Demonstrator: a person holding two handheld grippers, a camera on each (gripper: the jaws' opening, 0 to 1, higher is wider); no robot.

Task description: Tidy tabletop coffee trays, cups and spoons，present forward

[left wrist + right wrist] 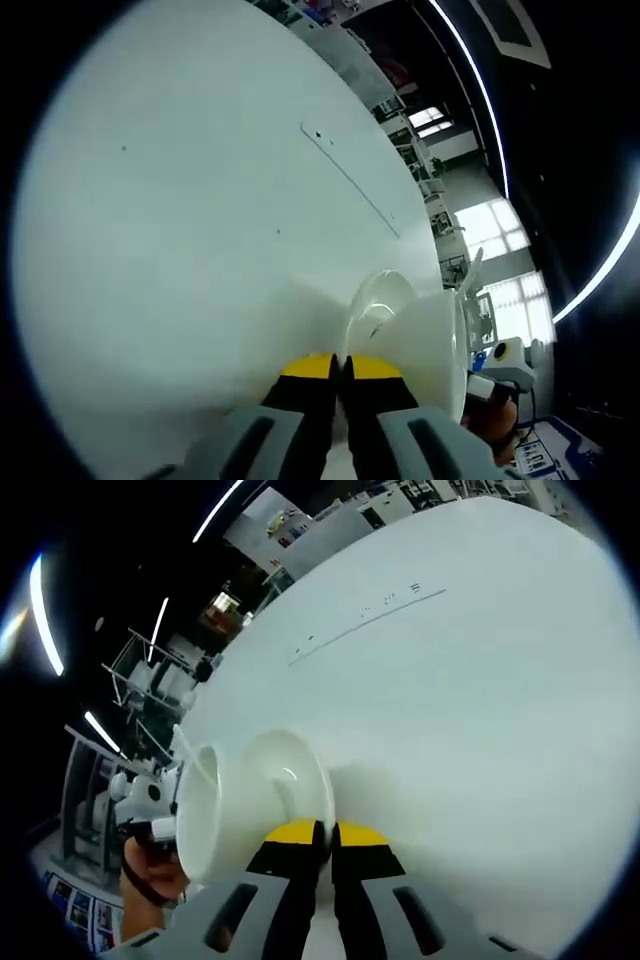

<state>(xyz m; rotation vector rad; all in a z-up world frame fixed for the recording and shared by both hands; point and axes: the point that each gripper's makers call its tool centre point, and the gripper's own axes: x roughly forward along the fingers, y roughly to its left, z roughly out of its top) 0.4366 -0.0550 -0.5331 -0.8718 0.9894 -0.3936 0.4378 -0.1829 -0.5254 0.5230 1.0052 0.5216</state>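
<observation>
Item 1, left gripper [341,368]: enters at 6 o'clock of the left gripper view. Yellow-tipped jaws are pressed together with no visible gap, apparently pinching the near rim of a white saucer [372,300]. Whether the rim truly sits between the tips cannot be told for certain.

Item 2, white cup [425,345]: at 4 o'clock of the same view, lying against the saucer, mouth turned toward the right edge.

Item 3, right gripper [324,835]: enters at 6 o'clock of the right gripper view. Jaws likewise closed tip to tip, at the edge of the saucer [295,770].

Item 4, cup [215,810] again: at 8 o'clock here, open mouth facing left, touching the saucer. A person's hand [150,875] shows at 7 o'clock beyond it.

Progress, judged: cup and saucer are together and both grippers seem to grip the same set, so this looks like a carry or presentation stage. No spoon or tray can be made out; their placement remains unconfirmed.

Surface: a white tabletop [200,220], bare around the set, with a thin seam line [350,180] running toward 2 o'clock.

Room: dark ceiling with strip lights [470,80], bright windows [495,225], shelving and benches behind.
</observation>
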